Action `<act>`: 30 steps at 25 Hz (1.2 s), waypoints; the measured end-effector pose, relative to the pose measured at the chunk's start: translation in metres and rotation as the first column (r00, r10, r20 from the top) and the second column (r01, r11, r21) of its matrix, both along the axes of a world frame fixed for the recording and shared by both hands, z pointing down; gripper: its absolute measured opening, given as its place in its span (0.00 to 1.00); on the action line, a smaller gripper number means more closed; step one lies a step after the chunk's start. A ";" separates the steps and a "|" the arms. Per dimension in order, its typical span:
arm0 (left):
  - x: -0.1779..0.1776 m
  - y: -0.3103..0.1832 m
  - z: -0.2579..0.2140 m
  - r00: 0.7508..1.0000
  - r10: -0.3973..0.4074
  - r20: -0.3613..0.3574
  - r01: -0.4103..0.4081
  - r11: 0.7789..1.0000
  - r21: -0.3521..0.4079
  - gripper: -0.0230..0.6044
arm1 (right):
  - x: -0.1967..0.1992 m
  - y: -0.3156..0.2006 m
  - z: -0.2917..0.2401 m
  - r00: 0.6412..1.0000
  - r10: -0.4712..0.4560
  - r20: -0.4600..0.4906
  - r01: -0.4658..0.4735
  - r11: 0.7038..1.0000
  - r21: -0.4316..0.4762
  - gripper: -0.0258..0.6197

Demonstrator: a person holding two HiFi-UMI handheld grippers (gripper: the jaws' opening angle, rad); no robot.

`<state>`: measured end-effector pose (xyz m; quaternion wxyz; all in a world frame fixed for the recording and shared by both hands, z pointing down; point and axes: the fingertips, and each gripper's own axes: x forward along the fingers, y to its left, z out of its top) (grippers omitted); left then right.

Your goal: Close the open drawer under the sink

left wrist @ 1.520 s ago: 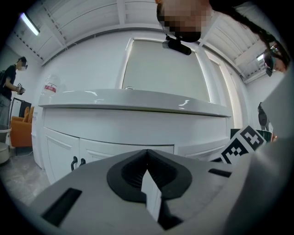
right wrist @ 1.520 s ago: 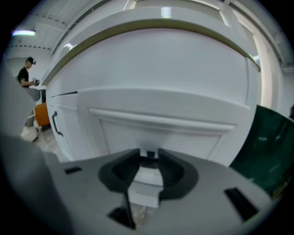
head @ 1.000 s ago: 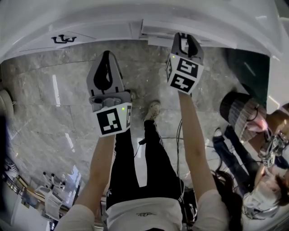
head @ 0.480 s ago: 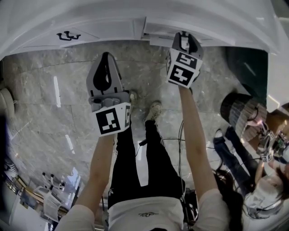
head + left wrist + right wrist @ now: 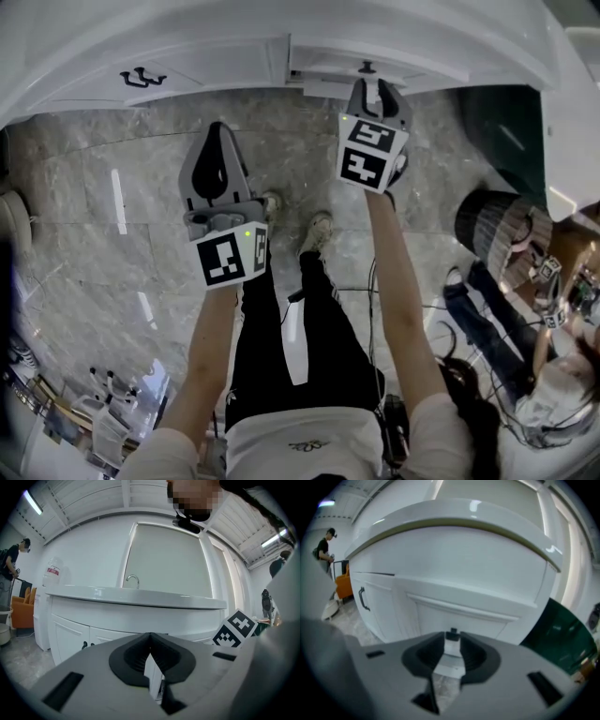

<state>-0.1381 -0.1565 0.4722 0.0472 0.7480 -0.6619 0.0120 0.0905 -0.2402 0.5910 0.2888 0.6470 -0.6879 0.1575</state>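
A white drawer [image 5: 323, 64] stands a little out from the vanity front, with a small dark knob [image 5: 367, 67]. My right gripper [image 5: 378, 89] points down at it, its tips just short of the knob. In the right gripper view the knob [image 5: 453, 631] sits at the tips of my right gripper [image 5: 452, 641]. The jaws have just been closing but a gap still shows and the pads do not press on it. My left gripper [image 5: 218, 131] hangs over the floor, left of the drawer and apart from the cabinet. In its own view, the left gripper [image 5: 150, 638] has its tips meeting, empty.
A cabinet door with a black handle [image 5: 142, 77] is left of the drawer. The countertop [image 5: 140, 597] carries a faucet [image 5: 133, 579]. A dark green bin [image 5: 502, 131] and a striped basket [image 5: 497, 230] stand at right, near a seated person [image 5: 553, 384]. My shoes [image 5: 319, 225] rest on marble floor.
In the head view my right gripper has shifted slightly left and down, so the drawer knob now shows beyond its tips. The left gripper drifted down a little.
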 end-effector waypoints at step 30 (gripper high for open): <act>0.064 0.045 -0.330 0.994 0.001 -0.112 0.028 0.967 0.253 0.07 | 0.006 0.091 -0.457 0.991 -0.112 -0.074 0.135 0.821 0.554 0.09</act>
